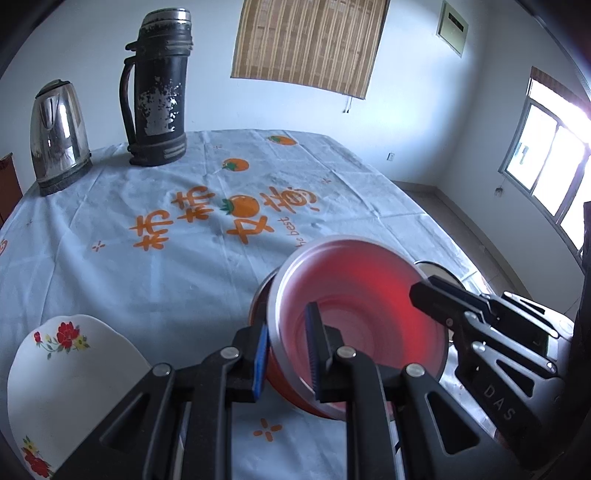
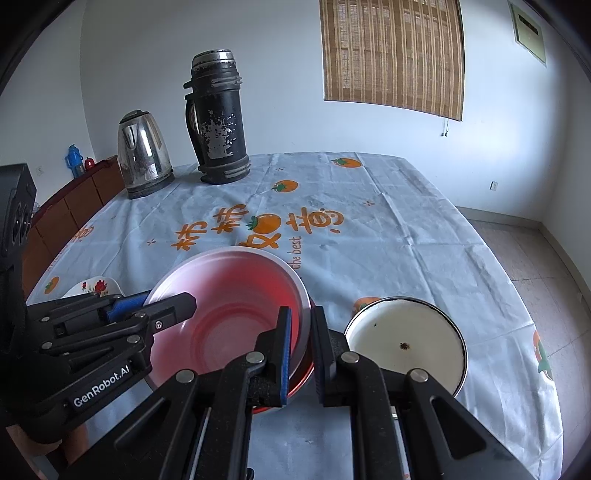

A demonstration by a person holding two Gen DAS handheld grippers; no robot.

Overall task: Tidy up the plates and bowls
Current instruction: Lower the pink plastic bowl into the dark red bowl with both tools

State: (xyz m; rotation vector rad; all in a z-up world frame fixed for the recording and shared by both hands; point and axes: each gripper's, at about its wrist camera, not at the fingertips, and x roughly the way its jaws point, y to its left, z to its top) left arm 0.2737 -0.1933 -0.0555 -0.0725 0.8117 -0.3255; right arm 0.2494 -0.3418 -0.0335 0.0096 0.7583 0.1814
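Item: red metal bowl with silver rim (image 1: 354, 317), tilted above the bench (image 1: 147, 288). I have left claw (image 1: 288, 354) and right claw (image 2: 301, 350) clamped on opposite rims. Next: lower onto white enamel bowl (image 2: 406, 343) at 3 o'clock.

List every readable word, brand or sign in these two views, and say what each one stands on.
"GenRobot.AI": on the left gripper, seen from the right wrist.
"DAS": on the right gripper, seen from the left wrist.
"the best": on the tablecloth, beside large orange Chinese characters.
Wall plaque: too blurred to read.
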